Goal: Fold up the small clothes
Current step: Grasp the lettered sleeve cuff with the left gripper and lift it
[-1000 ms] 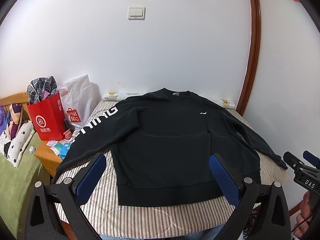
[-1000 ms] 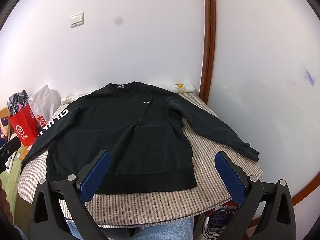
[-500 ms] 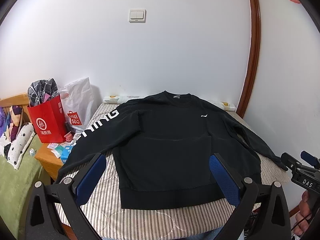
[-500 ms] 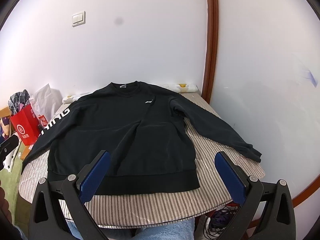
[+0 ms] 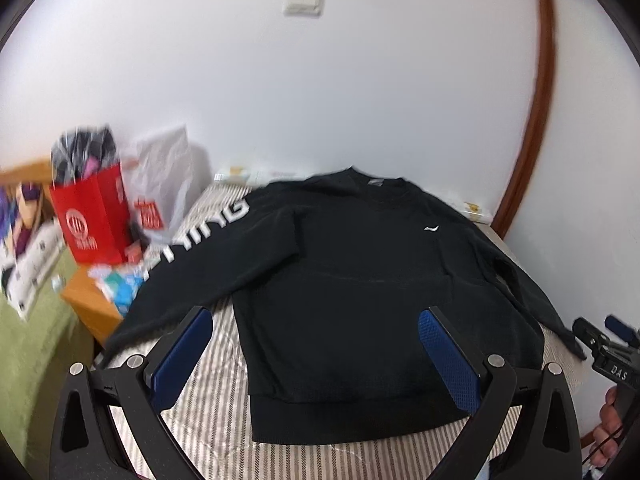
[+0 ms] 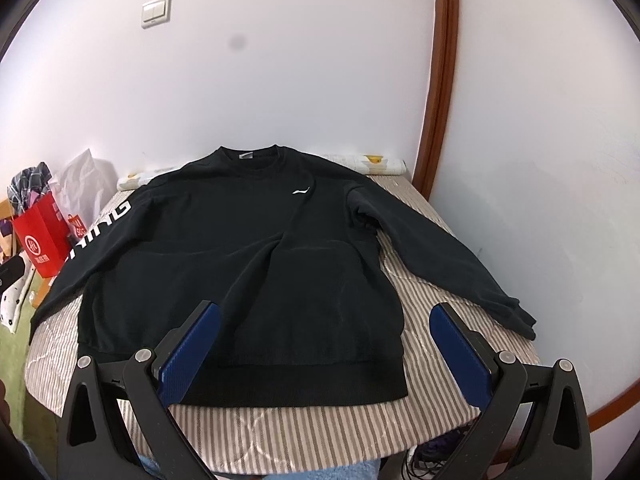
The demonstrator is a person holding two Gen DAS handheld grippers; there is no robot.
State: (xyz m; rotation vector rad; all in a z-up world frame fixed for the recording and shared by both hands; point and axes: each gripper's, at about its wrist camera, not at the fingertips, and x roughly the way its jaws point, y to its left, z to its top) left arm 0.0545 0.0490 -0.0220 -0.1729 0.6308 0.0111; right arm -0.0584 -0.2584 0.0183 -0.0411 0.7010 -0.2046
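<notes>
We see the blue fingers (image 5: 182, 354) of the left gripper (image 5: 316, 356) spread wide apart with nothing between them, and they hang in the air above the near edge of the desk (image 5: 224, 364). The blue fingers (image 6: 460, 354) of the right gripper (image 6: 324, 354) are wide apart too and hold nothing. Just past both grippers we see a black sweatshirt (image 6: 248, 264) lying flat and face up on the striped cloth that covers the desk, with its bottom hem near us and its neck far away by the wall. It has a small white logo (image 6: 301, 191) on the chest and big white letters (image 5: 200, 234) down one sleeve. That sleeve with the letters runs out to the left edge of the desk, and the other sleeve (image 6: 436, 260) lies stretched out on the stripes to the right. In the left view the picture is a bit blurry. Off to the left side we see a red paper bag (image 5: 90, 220) and a white plastic bag (image 5: 168, 184) next to it. High on the white wall there is a light switch (image 6: 156, 12). A brown wooden trim (image 6: 440, 80) runs up the wall on the right.
</notes>
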